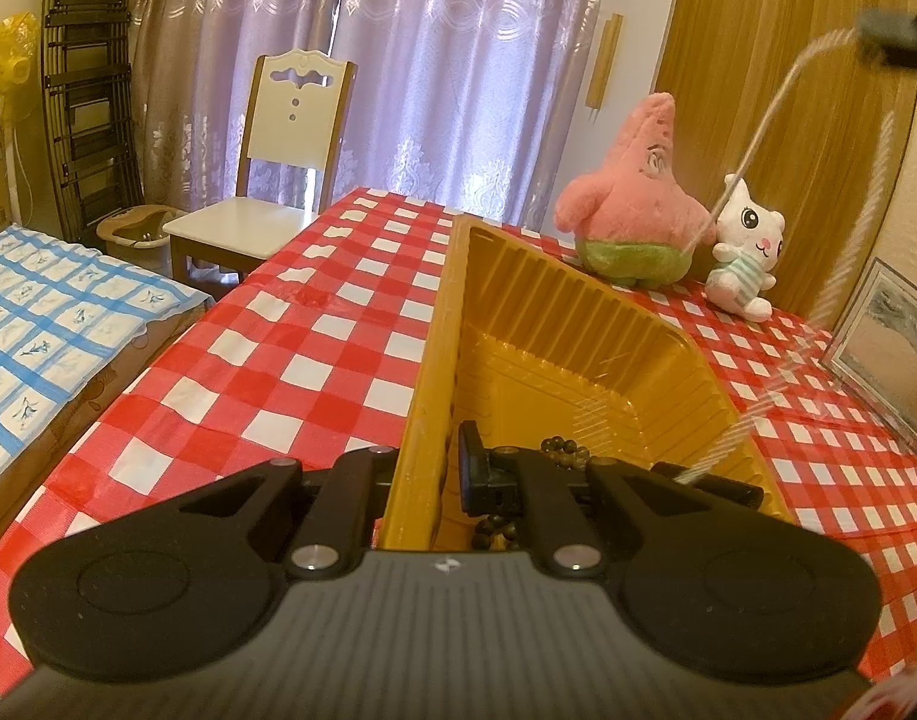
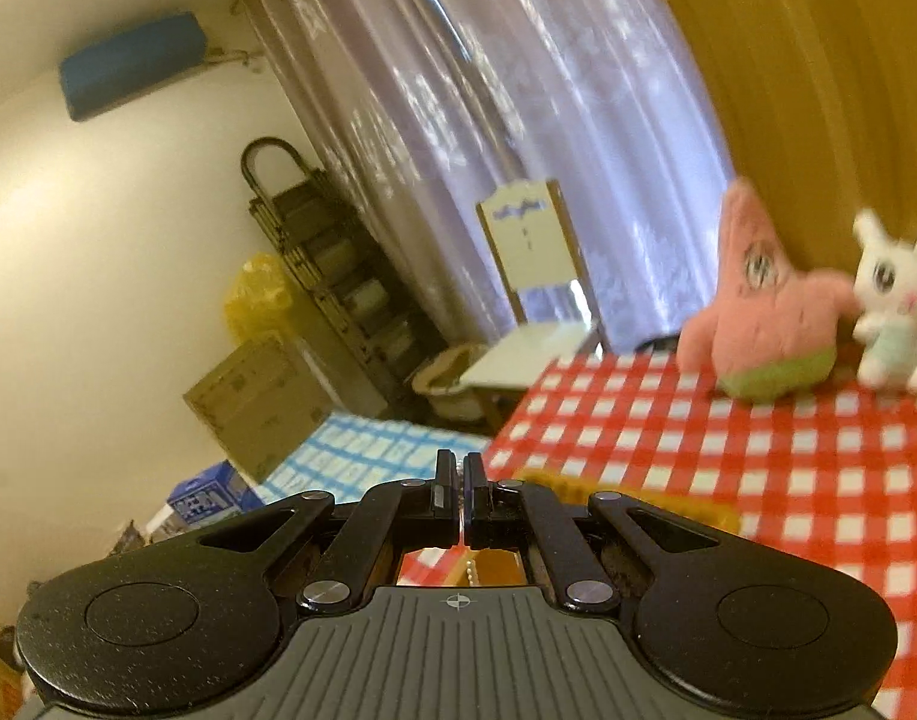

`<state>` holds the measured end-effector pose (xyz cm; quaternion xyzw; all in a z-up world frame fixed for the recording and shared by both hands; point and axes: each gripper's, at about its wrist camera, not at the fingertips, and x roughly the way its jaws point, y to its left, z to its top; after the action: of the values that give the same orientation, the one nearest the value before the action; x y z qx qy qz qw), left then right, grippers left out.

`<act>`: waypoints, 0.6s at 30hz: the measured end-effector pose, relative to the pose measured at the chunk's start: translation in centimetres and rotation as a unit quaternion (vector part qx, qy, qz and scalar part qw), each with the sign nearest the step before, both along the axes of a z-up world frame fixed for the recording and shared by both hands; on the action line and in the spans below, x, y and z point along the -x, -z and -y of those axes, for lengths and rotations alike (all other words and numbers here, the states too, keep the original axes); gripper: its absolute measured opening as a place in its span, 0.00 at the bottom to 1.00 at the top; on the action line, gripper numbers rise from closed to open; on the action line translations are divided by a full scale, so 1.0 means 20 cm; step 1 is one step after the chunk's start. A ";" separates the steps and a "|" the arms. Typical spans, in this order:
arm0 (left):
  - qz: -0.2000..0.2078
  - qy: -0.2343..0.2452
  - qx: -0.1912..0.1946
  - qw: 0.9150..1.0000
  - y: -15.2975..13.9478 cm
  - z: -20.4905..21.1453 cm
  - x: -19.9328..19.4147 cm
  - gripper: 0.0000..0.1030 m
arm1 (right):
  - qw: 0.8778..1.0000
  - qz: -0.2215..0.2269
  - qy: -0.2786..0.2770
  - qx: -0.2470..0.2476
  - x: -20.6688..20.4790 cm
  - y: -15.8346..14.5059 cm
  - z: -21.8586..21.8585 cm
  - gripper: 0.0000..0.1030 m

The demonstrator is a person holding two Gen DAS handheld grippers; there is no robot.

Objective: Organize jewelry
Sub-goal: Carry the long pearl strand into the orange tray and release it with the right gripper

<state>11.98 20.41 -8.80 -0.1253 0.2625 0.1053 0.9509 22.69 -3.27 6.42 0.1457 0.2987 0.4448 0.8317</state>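
Left tongs are clenched on the near left wall of a yellow plastic tray, one finger outside the wall and one inside, and the tray sits on the tabletop under a red-and-white checked cloth. Dark bead jewelry lies in the tray's bottom, partly hidden behind the inner finger. From inside the tray a pale pearl-like strand rises in a blurred arc to the right tongs, seen at the upper right corner of the left wrist view. In the right wrist view the right tongs are pressed together on that strand, a short run of small white beads showing below the pads, with the tray's yellow edge just beyond them. Past the tray, a pink star plush and a white cat plush stand side by side near the tabletop's far edge, touching. A framed picture leans at the right. Beyond the tabletop are a white chair, lilac curtains, a wooden wardrobe and a blue-checked bed.
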 end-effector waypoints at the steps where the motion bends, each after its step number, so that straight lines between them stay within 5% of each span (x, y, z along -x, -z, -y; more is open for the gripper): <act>1: 0.000 0.000 0.001 1.000 0.00 0.00 0.00 0.08 | 1.000 -0.009 -0.001 0.013 -0.01 0.05 -0.03 0.01; 10: -0.001 0.000 0.002 1.000 0.01 0.00 0.01 0.08 | 0.992 -0.071 -0.015 0.103 -0.02 0.47 -0.16 0.01; 18: -0.002 0.000 0.003 1.000 0.01 -0.01 0.00 0.08 | 0.990 -0.066 -0.017 0.127 0.01 0.53 -0.18 0.01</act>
<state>11.91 20.52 -8.99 -0.1277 0.2647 0.1052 0.9500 22.57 0.37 -4.09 0.0626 0.4096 0.4069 0.8141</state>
